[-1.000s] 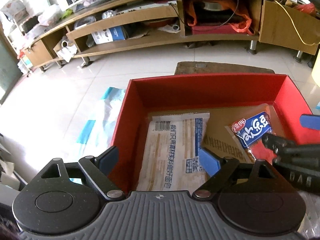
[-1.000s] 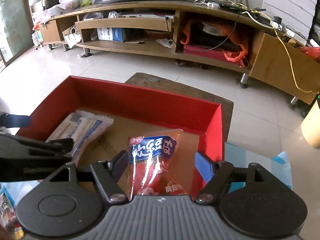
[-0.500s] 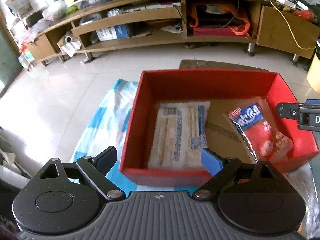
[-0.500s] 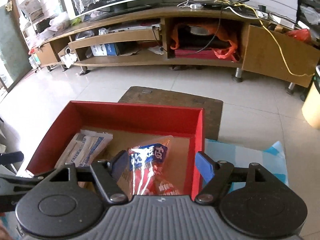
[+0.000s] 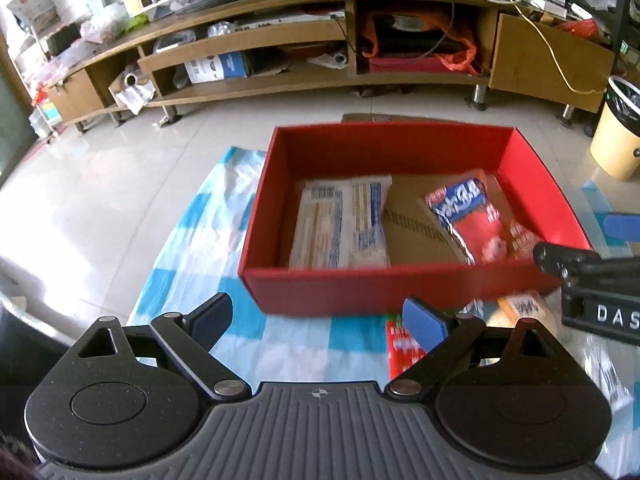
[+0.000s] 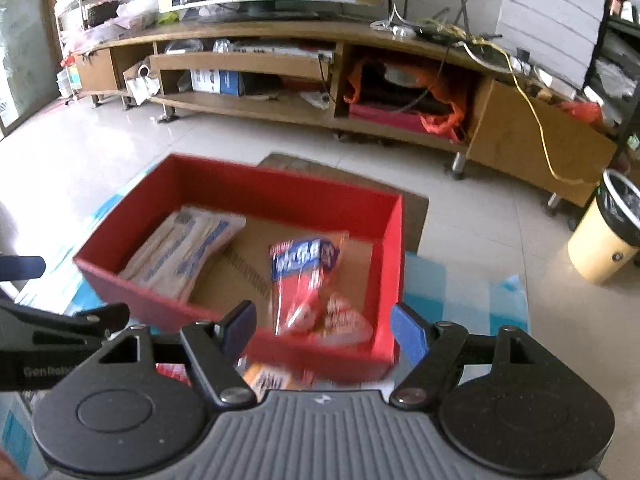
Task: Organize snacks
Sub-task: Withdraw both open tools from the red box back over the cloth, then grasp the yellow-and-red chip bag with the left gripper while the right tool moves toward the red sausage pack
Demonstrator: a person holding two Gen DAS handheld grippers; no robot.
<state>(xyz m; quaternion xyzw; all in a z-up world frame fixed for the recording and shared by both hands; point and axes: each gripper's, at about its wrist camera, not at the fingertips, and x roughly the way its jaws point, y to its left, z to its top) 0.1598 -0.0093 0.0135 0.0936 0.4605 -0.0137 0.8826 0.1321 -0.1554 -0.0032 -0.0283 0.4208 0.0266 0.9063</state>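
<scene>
A red box (image 5: 400, 292) (image 6: 280, 196) stands on a blue-and-white checked cloth (image 5: 192, 248). Inside lie a beige flat packet (image 5: 340, 220) (image 6: 180, 248) on the left and a red-and-blue snack bag (image 5: 472, 216) (image 6: 308, 284) on the right. My left gripper (image 5: 320, 320) is open and empty, held in front of the box's near wall. My right gripper (image 6: 324, 324) is open and empty above the near right corner. More snack packets lie on the cloth in front of the box (image 5: 400, 348) (image 6: 264, 380), partly hidden by the fingers.
A long wooden TV cabinet (image 5: 320, 60) (image 6: 320, 92) runs along the back, cluttered with boxes and bags. A yellow bin (image 5: 620, 136) (image 6: 604, 240) stands at the right. A brown mat (image 6: 360, 184) lies behind the box. Glossy tiled floor (image 5: 100, 184) surrounds the cloth.
Both grippers have pulled back and up from the box. The red-and-blue snack bag, between the right fingers a second ago, now lies in the box.
</scene>
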